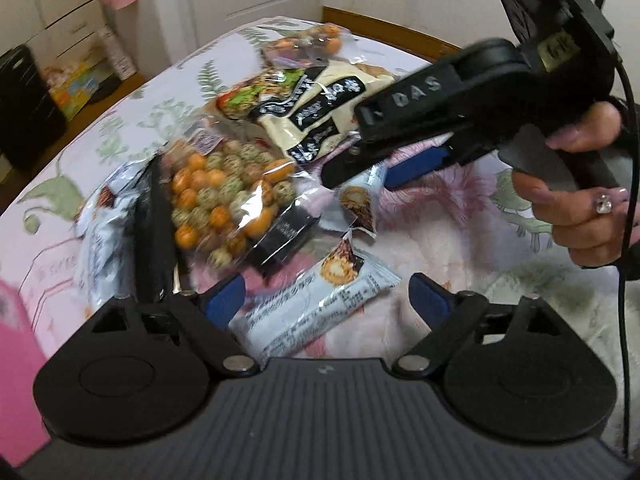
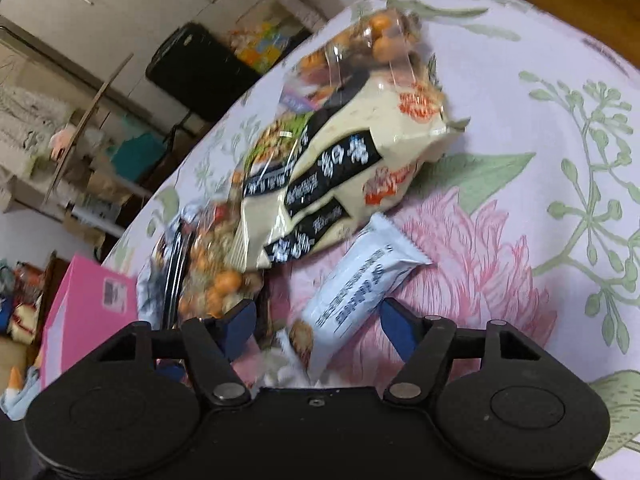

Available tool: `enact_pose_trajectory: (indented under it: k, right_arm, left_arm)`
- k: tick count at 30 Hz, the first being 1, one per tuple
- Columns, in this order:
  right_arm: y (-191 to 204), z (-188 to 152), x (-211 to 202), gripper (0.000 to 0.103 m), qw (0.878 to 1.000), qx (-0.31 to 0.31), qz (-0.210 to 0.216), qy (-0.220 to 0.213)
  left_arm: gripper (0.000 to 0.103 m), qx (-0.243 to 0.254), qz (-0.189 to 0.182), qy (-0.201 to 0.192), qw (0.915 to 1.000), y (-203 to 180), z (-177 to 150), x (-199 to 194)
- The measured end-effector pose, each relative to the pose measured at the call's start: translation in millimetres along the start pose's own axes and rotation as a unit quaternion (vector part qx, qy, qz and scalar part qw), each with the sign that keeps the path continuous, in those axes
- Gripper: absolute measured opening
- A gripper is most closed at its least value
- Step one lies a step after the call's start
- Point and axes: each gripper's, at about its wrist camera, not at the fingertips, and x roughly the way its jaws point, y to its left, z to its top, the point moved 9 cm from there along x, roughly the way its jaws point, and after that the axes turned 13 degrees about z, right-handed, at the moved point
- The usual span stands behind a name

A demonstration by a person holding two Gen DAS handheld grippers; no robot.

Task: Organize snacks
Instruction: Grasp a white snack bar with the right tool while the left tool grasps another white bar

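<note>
Snack packs lie heaped on a floral cloth point(image 1: 460, 208). My left gripper point(image 1: 328, 300) is open, with a white-and-blue snack bar point(image 1: 316, 304) lying between its blue pads point(image 1: 430, 300). A clear bag of orange and green balls point(image 1: 224, 196) and a cream bag with black labels point(image 1: 316, 120) lie beyond it. A hand holds my right gripper point(image 1: 372, 172) over a small packet point(image 1: 358, 204). In the right wrist view that gripper point(image 2: 318, 324) stands open astride a white bar point(image 2: 356, 280), the cream bag point(image 2: 360, 168) behind it.
A pink box point(image 2: 88, 308) stands at the cloth's left edge. A second clear bag of balls point(image 2: 376, 44) lies at the far end of the heap, and a small black packet point(image 1: 284, 236) lies beside the near bag. A black case point(image 2: 200, 72) and cluttered shelves stand beyond.
</note>
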Motion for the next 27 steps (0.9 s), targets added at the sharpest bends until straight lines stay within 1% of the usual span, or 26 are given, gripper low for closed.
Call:
enact_pose_trajectory:
  k: [3,5,6,7,8,9,10,11,13,15,17,18,20,22,24,25,27]
  right_arm:
    - [2,3,7,0.073,0.999,-0.026,-0.024,-0.021]
    - [4,3,8,0.062,0.998,-0.039,-0.037,-0.03]
    - [3,3,9,0.05,0.997,-0.051,-0.051,-0.032]
    - [2,3,9,0.049,0.996,-0.061,-0.055,-0.033]
    - [2,4,8,0.048,0.996,-0.064,-0.05,-0.034]
    - [1,4,6,0.046,0.996,-0.062,-0.047,-0.034]
    - [0,4,4,0.045,0.996,-0.064,-0.045,-0.032]
    - [-1,4,-1,0.044,0.996,-0.07,-0.042,-0.03]
    - [-2,2,-11,0.041,0.995,-0.082,-0.041,-0.029]
    - [1,-2,-18,0.039,0.994,-0.099,-0.037,-0.024]
    - [5,-6,-17,0.039,0.993,-0.113,-0.027,-0.003]
    - [6,-8,-16,0.039,0.993,-0.113,-0.024,0.005]
    - [5,-9,-13,0.041,0.993,-0.11,-0.03,0.007]
    - [1,-5,-10,0.042,0.995,-0.091,-0.028,0.002]
    - [-3,-4,-7,0.04,0.996,-0.08,-0.026,-0.002]
    - [-3,-4,-7,0.039,0.997,-0.075,-0.022,-0.004]
    - [-2,-5,-11,0.038,0.997,-0.071,-0.016,-0.007]
  left_arm:
    - [0.087,0.005,-0.009,0.021,0.9997,0,-4,16]
    - [0.08,0.006,-0.01,0.04,0.9991,0,-10,24]
    - [0.077,0.009,-0.007,0.037,0.9993,0,-11,23]
    - [0.068,0.015,-0.004,0.037,0.9992,-1,-12,21]
    - [0.059,0.021,0.0,0.042,0.9989,-2,-14,19]
    - [0.055,0.025,0.006,0.048,0.9985,-1,-15,19]
    - [0.047,0.028,0.012,0.055,0.998,-1,-16,17]
    - [0.042,0.03,0.014,0.062,0.9975,-2,-17,16]
    - [0.039,0.026,0.007,0.073,0.997,-3,-18,12]
    - [0.038,0.01,-0.007,0.081,0.9966,-3,-17,10]
    - [0.038,-0.007,-0.02,0.089,0.9958,-6,-17,10]
    - [0.038,-0.012,-0.016,0.092,0.9955,-7,-17,12]
    - [0.039,-0.016,-0.012,0.098,0.9949,-9,-17,16]
    - [0.039,-0.021,-0.009,0.101,0.9946,-11,-17,21]
    - [0.036,-0.025,-0.004,0.1,0.9946,-12,-17,22]
    - [0.033,-0.027,-0.004,0.099,0.9947,-13,-16,20]
    - [0.03,-0.04,-0.021,0.099,0.9941,-13,-15,14]
